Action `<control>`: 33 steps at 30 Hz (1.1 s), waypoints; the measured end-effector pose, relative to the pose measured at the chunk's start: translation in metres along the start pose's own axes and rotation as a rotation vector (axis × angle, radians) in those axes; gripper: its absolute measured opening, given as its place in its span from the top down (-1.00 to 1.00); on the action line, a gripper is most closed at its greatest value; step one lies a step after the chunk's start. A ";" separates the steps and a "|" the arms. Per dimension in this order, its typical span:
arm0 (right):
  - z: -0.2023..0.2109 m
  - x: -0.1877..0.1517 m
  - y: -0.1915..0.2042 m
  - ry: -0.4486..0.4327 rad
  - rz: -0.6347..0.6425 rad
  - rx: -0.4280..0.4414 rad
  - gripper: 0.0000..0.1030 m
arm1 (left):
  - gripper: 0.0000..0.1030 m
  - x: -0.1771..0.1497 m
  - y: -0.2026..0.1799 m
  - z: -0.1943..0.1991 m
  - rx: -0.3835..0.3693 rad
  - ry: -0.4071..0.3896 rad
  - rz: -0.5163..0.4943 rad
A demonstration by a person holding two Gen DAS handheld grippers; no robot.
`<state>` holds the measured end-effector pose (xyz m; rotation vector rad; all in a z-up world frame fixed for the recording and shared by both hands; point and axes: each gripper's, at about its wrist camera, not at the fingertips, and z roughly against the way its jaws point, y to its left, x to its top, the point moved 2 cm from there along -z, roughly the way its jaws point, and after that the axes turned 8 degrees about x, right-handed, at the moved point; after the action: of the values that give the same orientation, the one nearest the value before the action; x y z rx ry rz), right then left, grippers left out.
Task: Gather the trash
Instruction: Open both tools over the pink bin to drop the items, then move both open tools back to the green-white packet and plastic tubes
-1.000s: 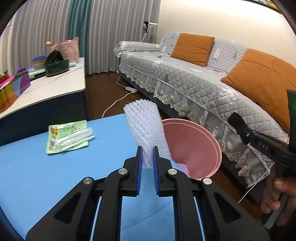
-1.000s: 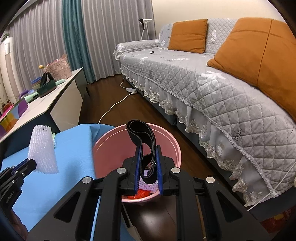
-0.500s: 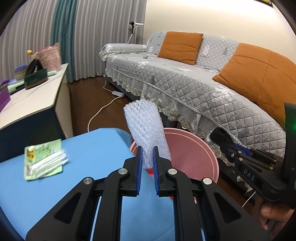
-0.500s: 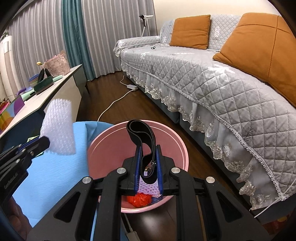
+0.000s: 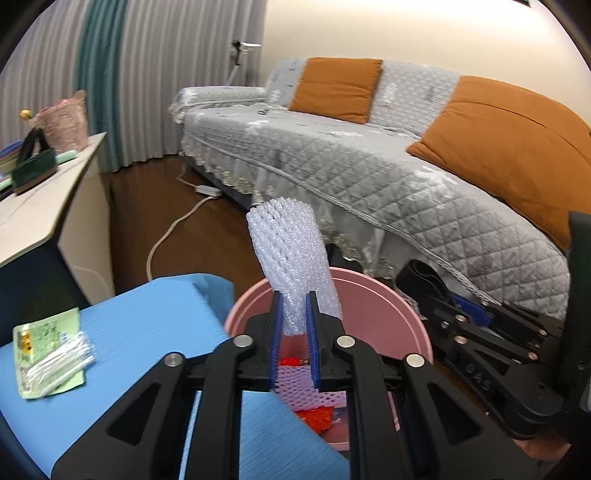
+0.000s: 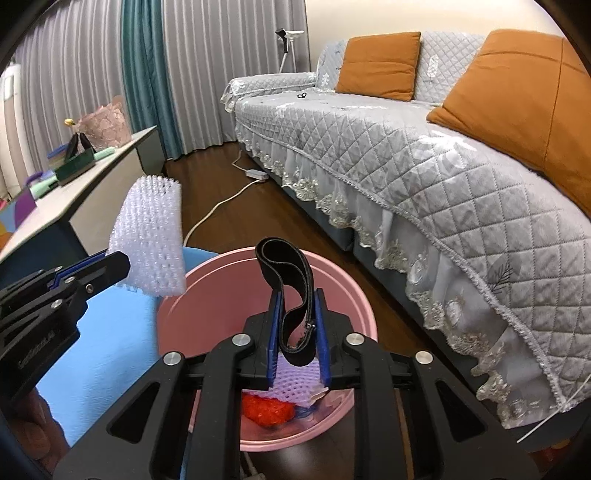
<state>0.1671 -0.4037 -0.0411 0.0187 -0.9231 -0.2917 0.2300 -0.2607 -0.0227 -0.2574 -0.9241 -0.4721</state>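
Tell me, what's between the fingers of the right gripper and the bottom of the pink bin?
In the right wrist view, a black strap sits between the right gripper fingers; below it, inside the pink bin, lie purple foam netting and red trash.

A grey quilted sofa with a lace-trimmed skirt runs along a cream wall and carries two orange cushions, while pleated grey curtains with a teal panel close the far side of the room. The floor is dark wood, crossed by a white power cord ending in a plug strip beside the sofa. At left, a white-topped sideboard bears a pink lace basket, and a white floor lamp stands in the corner.
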 end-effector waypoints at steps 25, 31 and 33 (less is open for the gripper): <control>0.012 0.013 0.139 -0.041 0.073 0.167 -0.02 | 0.44 -0.038 0.166 0.086 0.231 -0.041 0.257; -0.001 0.004 0.202 -0.013 0.117 0.261 -0.04 | 0.44 -0.058 0.248 0.111 0.376 -0.045 0.392; -0.008 0.001 0.219 0.003 0.123 0.290 -0.08 | 0.45 -0.064 0.266 0.116 0.406 -0.044 0.423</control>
<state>0.2263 -0.1942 -0.0145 0.2290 -0.9529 -0.0421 0.2476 0.0360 -0.0109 -0.0869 -0.9558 0.1138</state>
